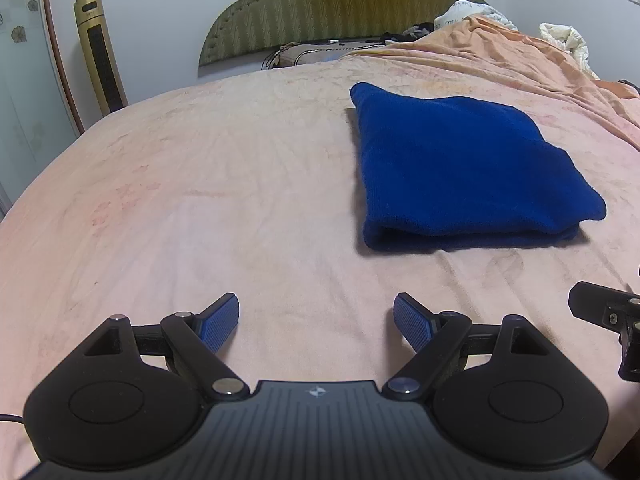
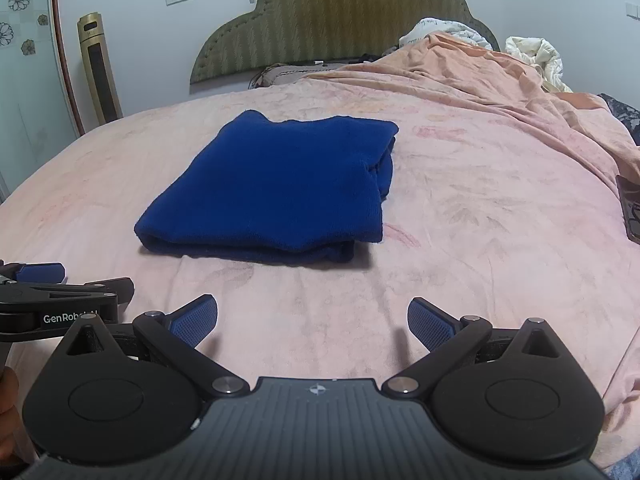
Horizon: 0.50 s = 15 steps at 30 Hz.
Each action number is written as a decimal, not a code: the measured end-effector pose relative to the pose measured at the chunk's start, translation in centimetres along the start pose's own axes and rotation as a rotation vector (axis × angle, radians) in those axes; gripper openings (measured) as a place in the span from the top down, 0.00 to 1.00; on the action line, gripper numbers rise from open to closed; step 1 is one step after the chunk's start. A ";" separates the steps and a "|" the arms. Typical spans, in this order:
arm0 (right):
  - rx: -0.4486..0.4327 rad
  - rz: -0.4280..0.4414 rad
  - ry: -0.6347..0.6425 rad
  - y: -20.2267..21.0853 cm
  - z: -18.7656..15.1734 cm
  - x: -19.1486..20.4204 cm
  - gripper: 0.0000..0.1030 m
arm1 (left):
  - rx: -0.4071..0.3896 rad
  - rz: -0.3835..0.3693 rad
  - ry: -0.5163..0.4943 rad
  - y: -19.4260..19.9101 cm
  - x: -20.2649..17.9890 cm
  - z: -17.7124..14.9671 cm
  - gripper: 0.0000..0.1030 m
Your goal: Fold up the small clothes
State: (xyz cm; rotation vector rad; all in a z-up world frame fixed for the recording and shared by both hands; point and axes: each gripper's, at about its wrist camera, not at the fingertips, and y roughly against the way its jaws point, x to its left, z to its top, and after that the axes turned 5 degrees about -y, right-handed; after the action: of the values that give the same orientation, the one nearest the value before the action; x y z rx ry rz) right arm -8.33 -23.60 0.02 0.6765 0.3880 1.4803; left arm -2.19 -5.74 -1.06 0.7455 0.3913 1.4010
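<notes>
Blue garment folded flat on bed, apparently finished; left hand-held gripper and right hand-held gripper both spread apart, empty.

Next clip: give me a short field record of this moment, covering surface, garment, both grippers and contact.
surface: pink bedsheet
garment: blue cloth, folded into a rough rectangle, lying flat on the sheet
left gripper: open, empty, short of the cloth
right gripper: open, empty, short of the cloth
contact: neither gripper touches the cloth
background: green headboard, rumpled orange blanket at the far right
</notes>
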 end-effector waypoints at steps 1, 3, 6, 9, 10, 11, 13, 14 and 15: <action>0.000 0.001 -0.001 0.0 0.0 0.0 0.00 | -0.001 -0.001 -0.001 0.0 0.0 0.0 0.18; -0.001 0.001 -0.001 0.0 0.0 -0.1 0.00 | -0.004 -0.001 -0.004 0.1 -0.1 0.1 0.18; -0.003 0.004 -0.002 0.1 0.0 -0.2 0.00 | -0.009 -0.002 -0.009 0.2 -0.3 0.1 0.18; -0.005 0.007 -0.001 0.1 0.1 -0.2 0.00 | -0.010 -0.002 -0.011 0.2 -0.3 0.1 0.18; -0.005 0.007 0.000 0.2 0.1 -0.2 0.00 | -0.010 -0.001 -0.012 0.2 -0.3 0.1 0.18; -0.005 0.007 0.001 0.2 0.1 -0.2 0.00 | -0.011 0.000 -0.015 0.2 -0.4 0.1 0.18; -0.003 0.009 0.001 0.2 0.1 -0.2 0.00 | -0.012 0.002 -0.017 0.1 -0.4 0.2 0.18; -0.002 0.009 0.002 0.1 0.1 -0.2 0.00 | -0.012 0.003 -0.018 0.1 -0.4 0.2 0.18; -0.001 0.010 0.002 0.1 0.2 -0.2 0.00 | -0.012 0.002 -0.018 0.1 -0.5 0.3 0.18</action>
State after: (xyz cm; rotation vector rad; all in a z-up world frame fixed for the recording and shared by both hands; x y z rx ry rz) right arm -8.36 -23.87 0.18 0.6765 0.3861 1.4906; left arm -2.15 -6.25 -0.86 0.7488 0.3682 1.3965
